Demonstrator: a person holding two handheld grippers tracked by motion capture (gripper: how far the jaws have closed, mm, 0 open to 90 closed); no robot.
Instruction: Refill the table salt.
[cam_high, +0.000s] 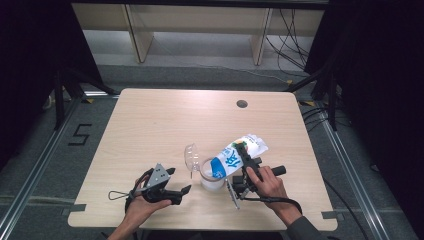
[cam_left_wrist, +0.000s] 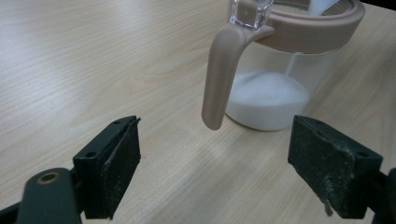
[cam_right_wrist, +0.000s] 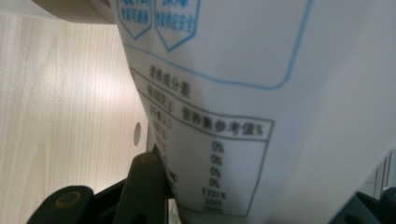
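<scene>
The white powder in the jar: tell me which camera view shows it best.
The left gripper view: the white powder lies heaped in the clear jar, a thin stream falling onto it. The high view shows it small and pale under the tilted bag. In the right gripper view the bag's printed face blocks it.

The jar (cam_high: 212, 176) sits on the table (cam_high: 150, 130). The bag (cam_high: 237, 155) tips over it from the right. The left gripper (cam_high: 175, 182) is left of the jar.
</scene>
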